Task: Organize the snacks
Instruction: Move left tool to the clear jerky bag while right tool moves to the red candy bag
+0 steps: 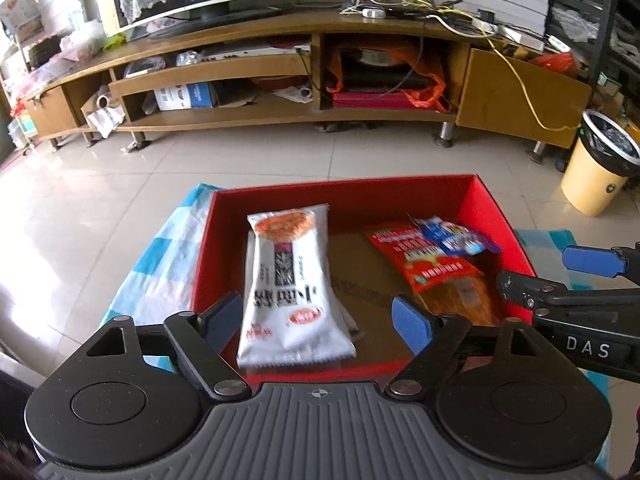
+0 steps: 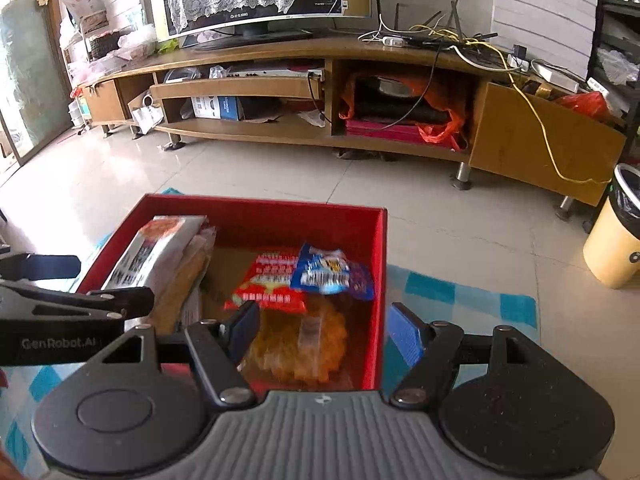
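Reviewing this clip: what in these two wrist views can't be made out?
- White snack packet, left wrist view: a second pack beneath it is mostly covered.
- Red snack bag, right wrist view: print blurred, unreadable; the blue packet overlaps its corner.
- Orange snacks: blurred, partly behind the right gripper.
- Red box: near wall hidden by the left gripper.

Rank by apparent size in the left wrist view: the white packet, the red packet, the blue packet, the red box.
1. red box
2. white packet, though it lies nearer the camera
3. red packet, partly covered
4. blue packet
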Demonstrator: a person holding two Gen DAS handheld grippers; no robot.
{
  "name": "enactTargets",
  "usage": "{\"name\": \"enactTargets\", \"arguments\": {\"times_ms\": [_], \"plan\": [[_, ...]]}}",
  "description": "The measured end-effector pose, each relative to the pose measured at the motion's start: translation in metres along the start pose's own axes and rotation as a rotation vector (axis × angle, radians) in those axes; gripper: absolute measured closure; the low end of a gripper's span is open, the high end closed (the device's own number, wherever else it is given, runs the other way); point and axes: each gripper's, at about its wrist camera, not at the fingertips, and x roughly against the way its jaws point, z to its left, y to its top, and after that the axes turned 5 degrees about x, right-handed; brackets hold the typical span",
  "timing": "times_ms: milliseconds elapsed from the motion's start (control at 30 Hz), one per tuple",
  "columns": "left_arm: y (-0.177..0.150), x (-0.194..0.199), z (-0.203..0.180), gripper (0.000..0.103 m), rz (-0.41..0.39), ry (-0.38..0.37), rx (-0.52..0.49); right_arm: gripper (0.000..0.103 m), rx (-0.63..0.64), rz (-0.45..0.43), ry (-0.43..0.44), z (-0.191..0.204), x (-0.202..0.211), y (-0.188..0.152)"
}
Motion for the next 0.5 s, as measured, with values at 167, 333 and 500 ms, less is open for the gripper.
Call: {"name": "enactTargets", "arguments": {"times_ms": [167,333,500], "plan": [[-0.015,0.007,-0.009,0.017,0.024,-0.037,-0.015,0.033,-0.011,0.029,-0.002,-0.007,0.012,-0.018],[-0.034,0.011,-0.020,0.017,0.051,-0.062,-0.047,0.033,-0.003,0.062,-0.006,-0.010,0.022,-0.034],[-0.056,0.005,-0.032,0.017,0.148,-0.146,-0.059,0.033,-0.037,0.082,-0.002,-0.026,0.033,-0.049]]}}
